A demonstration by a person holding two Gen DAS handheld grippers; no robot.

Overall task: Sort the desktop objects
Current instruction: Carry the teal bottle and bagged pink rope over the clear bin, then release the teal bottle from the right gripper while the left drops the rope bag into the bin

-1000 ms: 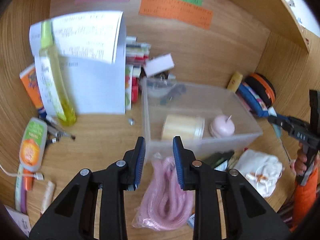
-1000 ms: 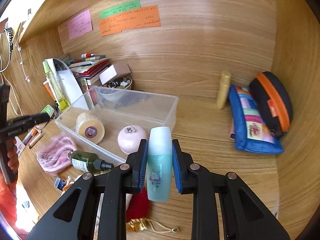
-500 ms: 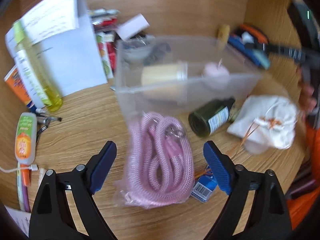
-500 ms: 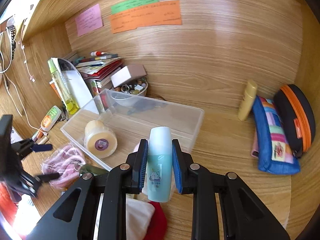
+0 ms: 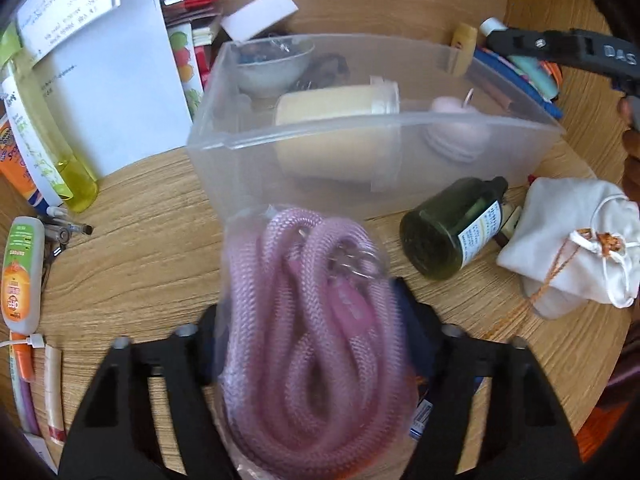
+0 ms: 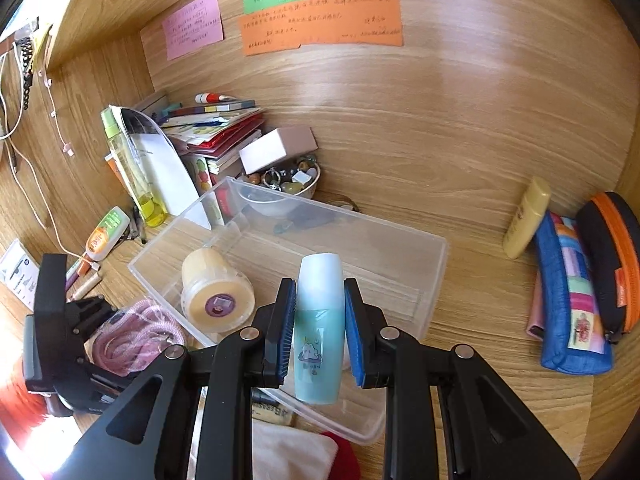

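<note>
A clear plastic bin (image 5: 360,128) (image 6: 400,264) sits on the wooden desk and holds a cream jar (image 5: 336,108) (image 6: 218,292) and a pink round thing (image 5: 456,132). My left gripper (image 5: 308,332) straddles a bagged pink rope (image 5: 308,320) (image 6: 136,332) in front of the bin, jaws wide and close against its sides; whether they grip it is unclear. My right gripper (image 6: 320,328) is shut on a pale blue bottle (image 6: 320,332), held above the bin's near side.
A dark green bottle (image 5: 452,228) and white drawstring pouch (image 5: 568,240) lie right of the rope. Papers, books and a yellow-green bottle (image 5: 44,148) stand at left. A bowl of trinkets (image 6: 288,184), yellow tube (image 6: 526,216) and pouches (image 6: 572,300) are at the back and right.
My left gripper opened wide, dropped forward and now straddles the pink rope. My right gripper carried the blue bottle over the bin.
</note>
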